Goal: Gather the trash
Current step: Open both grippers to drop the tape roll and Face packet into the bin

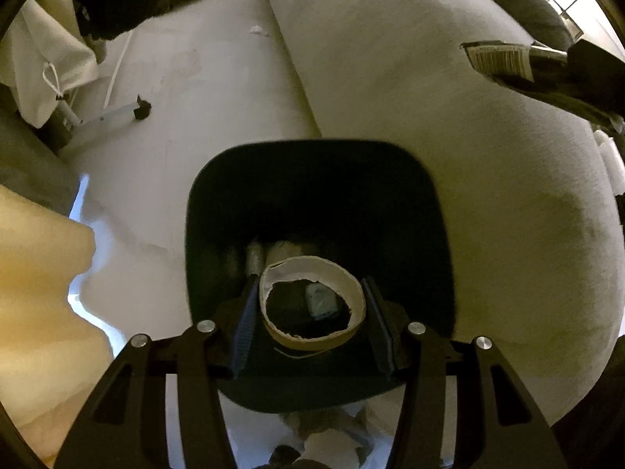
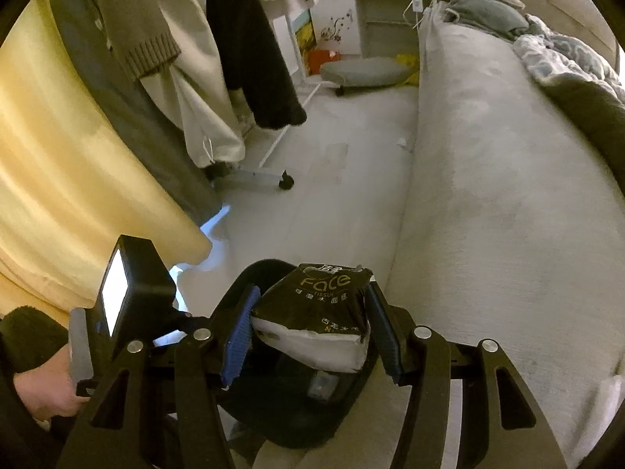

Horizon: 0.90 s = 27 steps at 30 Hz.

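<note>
Gripping a torn cardboard ring (image 1: 312, 301), left tool (image 1: 310, 312); right tool (image 2: 312, 320) clamping black tissue pack (image 2: 316, 312).

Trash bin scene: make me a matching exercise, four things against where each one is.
Things:
1. tape ring
2. tissue pack
3. bin
4. jacket

Places:
A. hanging on the rack
B. between the left claw's fingers, over the bin's opening
C. on the floor beside the bed
D. between the right claw's fingers, above the bin

Pairs: 1-B, 2-D, 3-C, 4-A
</note>
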### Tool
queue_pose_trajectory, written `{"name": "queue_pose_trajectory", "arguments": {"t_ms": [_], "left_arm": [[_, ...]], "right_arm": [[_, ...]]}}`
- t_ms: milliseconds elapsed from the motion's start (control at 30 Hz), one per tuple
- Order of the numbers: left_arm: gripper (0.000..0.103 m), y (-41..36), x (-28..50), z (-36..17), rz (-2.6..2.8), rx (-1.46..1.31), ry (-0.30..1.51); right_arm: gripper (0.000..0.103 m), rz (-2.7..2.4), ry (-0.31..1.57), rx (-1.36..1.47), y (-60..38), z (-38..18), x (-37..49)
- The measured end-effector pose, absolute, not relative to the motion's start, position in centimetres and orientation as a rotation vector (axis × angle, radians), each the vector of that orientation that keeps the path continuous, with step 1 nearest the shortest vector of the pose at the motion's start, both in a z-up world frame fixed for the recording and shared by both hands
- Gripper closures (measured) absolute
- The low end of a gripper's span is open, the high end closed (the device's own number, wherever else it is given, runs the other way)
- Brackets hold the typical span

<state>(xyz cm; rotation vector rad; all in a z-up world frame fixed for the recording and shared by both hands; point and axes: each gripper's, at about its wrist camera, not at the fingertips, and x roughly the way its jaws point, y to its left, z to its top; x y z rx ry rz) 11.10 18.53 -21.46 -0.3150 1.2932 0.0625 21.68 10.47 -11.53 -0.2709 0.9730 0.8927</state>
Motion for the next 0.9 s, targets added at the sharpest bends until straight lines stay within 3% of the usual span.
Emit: {"name": "queue_pose_trajectory", "arguments": {"t_ms": [33, 100, 267, 467, 900], "left_arm": [[0.047, 18.8, 10.9, -21.7, 0.065, -0.321, 1.305], [0.032, 18.9, 10.7, -21.8, 0.068, -0.326, 1.313], [0.025, 19.5, 10.0, -21.1, 0.083, -0.333, 1.285], [0.019, 20.9, 9.5, -19.0, 0.112, -0.33, 1.196], [0.017, 23.6, 8.2, -13.1, 0.17, -0.327, 0.913]], "right_arm": [[0.047, 0.89, 0.982, -0.277, 10.7, -11.9, 21.7], [0.047, 0.886, 1.001, -0.287, 11.2, -12.4, 21.9], [0.047, 0.87, 1.049, -0.309, 12.1, -14.2, 22.1], [0.047, 0.85, 1.109, -0.33, 12.9, -16.3, 22.1], [0.047, 0.823, 1.205, -0.376, 14.4, -19.3, 21.9]]}}
